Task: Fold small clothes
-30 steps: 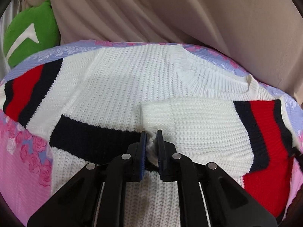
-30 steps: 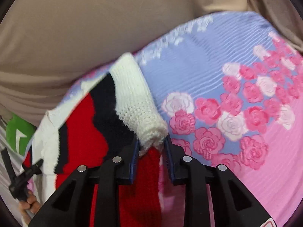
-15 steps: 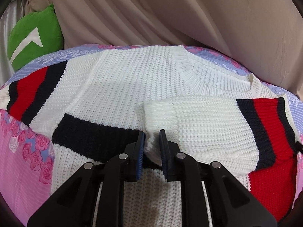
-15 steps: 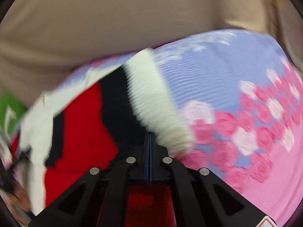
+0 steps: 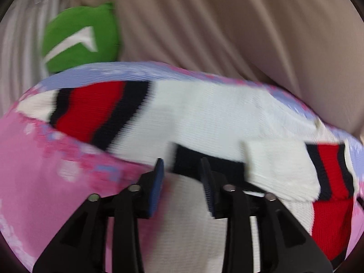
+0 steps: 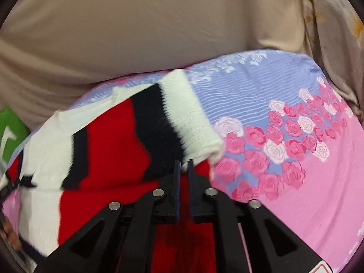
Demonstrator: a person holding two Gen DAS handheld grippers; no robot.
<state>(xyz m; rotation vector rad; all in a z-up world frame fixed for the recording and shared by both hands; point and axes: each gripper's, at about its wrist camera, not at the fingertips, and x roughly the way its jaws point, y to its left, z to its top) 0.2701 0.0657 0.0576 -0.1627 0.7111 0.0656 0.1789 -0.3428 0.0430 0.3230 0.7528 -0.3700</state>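
A white knit sweater (image 5: 216, 113) with red and navy stripes lies flat on a floral bedspread (image 5: 45, 182). Its right sleeve is folded across the chest, with the white cuff (image 5: 279, 168) resting on the body. The other sleeve (image 5: 91, 111) lies spread out to the left. My left gripper (image 5: 182, 175) hovers over the sweater's left edge, its jaws opening with nothing between them. In the right wrist view, my right gripper (image 6: 183, 168) sits just short of the folded sleeve's shoulder bend (image 6: 193, 122). Its jaws are opening from a narrow gap and hold nothing.
A green cushion (image 5: 79, 38) leans at the far left against a beige draped cover (image 5: 227, 22). The pink and lavender rose-print bedspread (image 6: 295, 147) stretches to the right of the sweater. A hand (image 6: 9, 234) shows at the left edge of the right wrist view.
My left gripper let go of the white cuff, opened and swung left. My right gripper released the sleeve fold, closed empty, then parted slightly while drawing back.
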